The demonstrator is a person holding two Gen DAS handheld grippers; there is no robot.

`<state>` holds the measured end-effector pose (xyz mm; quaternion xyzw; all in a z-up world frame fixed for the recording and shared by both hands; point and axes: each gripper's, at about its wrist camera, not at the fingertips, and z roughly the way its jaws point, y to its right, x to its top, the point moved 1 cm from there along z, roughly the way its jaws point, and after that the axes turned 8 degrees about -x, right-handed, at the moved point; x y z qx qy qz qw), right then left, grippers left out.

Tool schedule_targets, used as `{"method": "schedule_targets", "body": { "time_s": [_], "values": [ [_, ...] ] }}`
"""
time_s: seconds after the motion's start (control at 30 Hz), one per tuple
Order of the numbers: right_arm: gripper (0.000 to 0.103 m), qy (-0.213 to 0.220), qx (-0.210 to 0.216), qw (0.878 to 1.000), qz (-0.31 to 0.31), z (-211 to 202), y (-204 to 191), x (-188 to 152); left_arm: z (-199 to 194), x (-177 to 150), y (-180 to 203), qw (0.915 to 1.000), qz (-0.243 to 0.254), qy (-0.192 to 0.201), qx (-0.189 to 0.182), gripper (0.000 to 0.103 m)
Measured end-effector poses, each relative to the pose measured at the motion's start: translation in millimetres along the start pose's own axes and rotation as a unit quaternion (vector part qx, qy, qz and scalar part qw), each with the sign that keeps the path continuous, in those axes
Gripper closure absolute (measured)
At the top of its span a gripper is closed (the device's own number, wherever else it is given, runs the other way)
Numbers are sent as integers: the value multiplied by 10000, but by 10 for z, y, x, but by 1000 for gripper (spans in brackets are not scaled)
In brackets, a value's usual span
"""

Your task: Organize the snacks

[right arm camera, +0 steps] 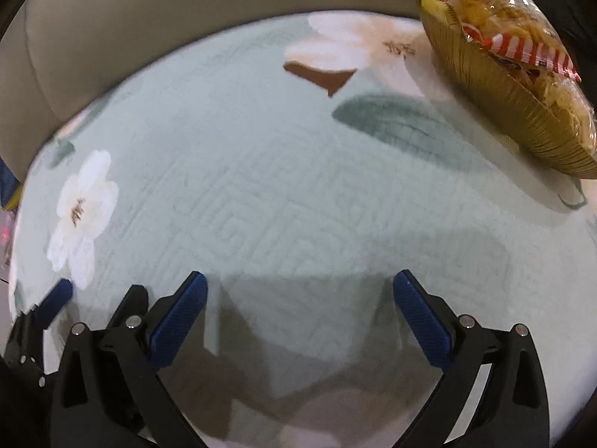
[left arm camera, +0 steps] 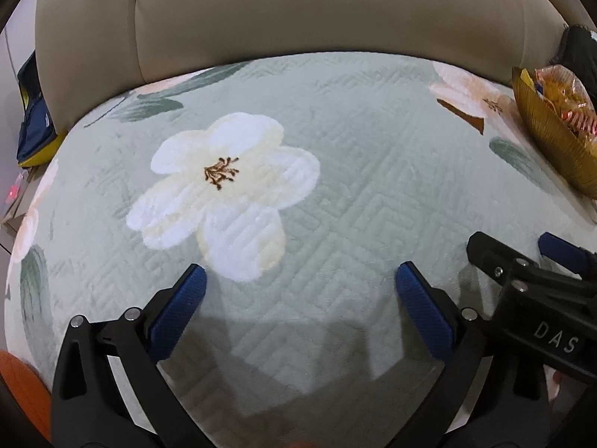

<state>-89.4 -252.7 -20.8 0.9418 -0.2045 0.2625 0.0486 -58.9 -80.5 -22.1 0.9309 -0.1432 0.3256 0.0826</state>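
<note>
Hovering both empty, released: left gripper (left arm camera: 300, 291), right gripper (right arm camera: 300, 291); snack packets already filled far-right ribbed gold bowl (right arm camera: 496, 112), so I judged sorting done.

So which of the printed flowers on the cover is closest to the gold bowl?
The peach-pink flower with the brown leaf, printed right beside the gold bowl. The white flower with the brown centre sits far across the cover.

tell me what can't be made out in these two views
- Gold ribbed bowl: cut off by the right edge in the left wrist view, so its far side is unseen.
- Snack packets in the bowl: print blurred in the right wrist view, brand unreadable.
- Dark blue item beside the sofa: at the left edge, unidentifiable.
</note>
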Motion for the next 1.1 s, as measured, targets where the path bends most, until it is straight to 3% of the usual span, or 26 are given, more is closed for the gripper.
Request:
{"method": "schedule_targets", "body": {
  "time_s": [0.17, 0.27, 1.1],
  "values": [
    [5, 579, 465, 9972, -130, 0, 120, -69, -9, -22, 0, 9999, 35, 94, -6, 3],
    [5, 756, 502, 9959, -43, -22, 162, -116, -8, -22, 5, 9999, 64, 130, 18, 3],
    [5, 803, 416, 9958, -127, -2, 166, -67, -65, -49, 7, 9997, 74, 231, 3, 3]
  ]
}}
